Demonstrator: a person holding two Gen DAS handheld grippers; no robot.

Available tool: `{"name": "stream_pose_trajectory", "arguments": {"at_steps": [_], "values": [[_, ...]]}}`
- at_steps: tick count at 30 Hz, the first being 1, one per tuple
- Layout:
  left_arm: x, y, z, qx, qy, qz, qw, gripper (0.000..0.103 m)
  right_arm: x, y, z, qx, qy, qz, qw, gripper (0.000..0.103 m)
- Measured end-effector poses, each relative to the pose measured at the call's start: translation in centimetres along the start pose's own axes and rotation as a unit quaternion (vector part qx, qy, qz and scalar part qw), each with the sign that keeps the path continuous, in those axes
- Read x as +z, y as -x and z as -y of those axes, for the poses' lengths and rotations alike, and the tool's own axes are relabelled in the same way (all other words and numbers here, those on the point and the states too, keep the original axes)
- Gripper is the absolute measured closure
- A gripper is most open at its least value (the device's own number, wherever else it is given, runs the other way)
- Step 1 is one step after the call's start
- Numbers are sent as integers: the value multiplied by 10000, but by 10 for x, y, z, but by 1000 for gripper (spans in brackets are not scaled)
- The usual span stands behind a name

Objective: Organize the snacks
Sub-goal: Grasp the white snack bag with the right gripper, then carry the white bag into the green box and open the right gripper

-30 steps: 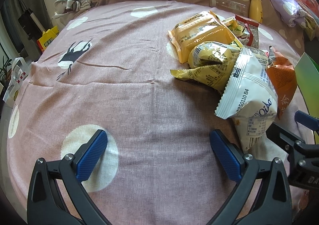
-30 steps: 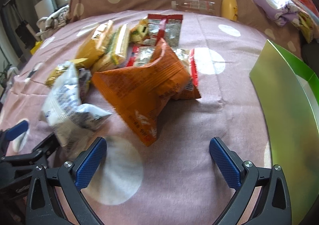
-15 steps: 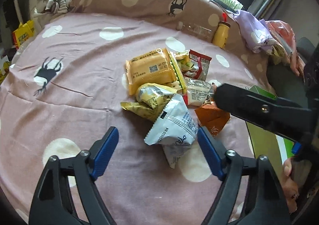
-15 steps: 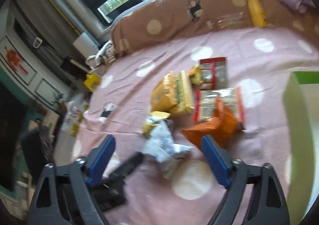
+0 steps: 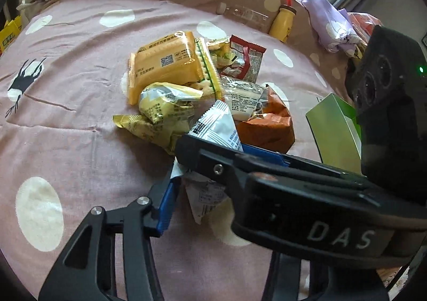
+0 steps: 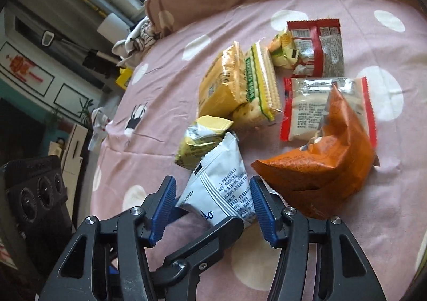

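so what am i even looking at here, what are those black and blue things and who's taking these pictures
No robot here: a person holds one pair of tongs in each hand, black arms with blue pads, and each carries a wide-angle camera looking forward along them. One picture comes from the left tongs, the other from the right tongs. Below is a pink spotted bedsheet with a pile of snacks: a white packet, an orange bag, a yellow cracker pack, a red-edged packet. A green box stands to the side. Both tongs are closing around the white packet; a firm grip is not yet clear.

Jumbled snack packets (image 6: 240,93) on dotted bedspread (image 6: 165,103)
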State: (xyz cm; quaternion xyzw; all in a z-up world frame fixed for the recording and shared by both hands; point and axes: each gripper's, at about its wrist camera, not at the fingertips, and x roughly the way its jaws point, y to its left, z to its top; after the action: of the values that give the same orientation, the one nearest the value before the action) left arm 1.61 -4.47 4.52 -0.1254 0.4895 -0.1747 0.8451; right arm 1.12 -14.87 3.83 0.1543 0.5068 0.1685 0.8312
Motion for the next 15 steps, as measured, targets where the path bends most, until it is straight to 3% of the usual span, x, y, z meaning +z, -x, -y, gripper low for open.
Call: {"name": "stream_pose_trajectory", "arguments": {"at_steps": [5,15], "values": [[-2,18,18,-59,-208,249,9995,62,-9,29,1,100,-53,298,9995,51],[-2,72,98,-241,-1241,1116,9857,62,-29,136,-7,176,-92,1732,9847,51]]}}
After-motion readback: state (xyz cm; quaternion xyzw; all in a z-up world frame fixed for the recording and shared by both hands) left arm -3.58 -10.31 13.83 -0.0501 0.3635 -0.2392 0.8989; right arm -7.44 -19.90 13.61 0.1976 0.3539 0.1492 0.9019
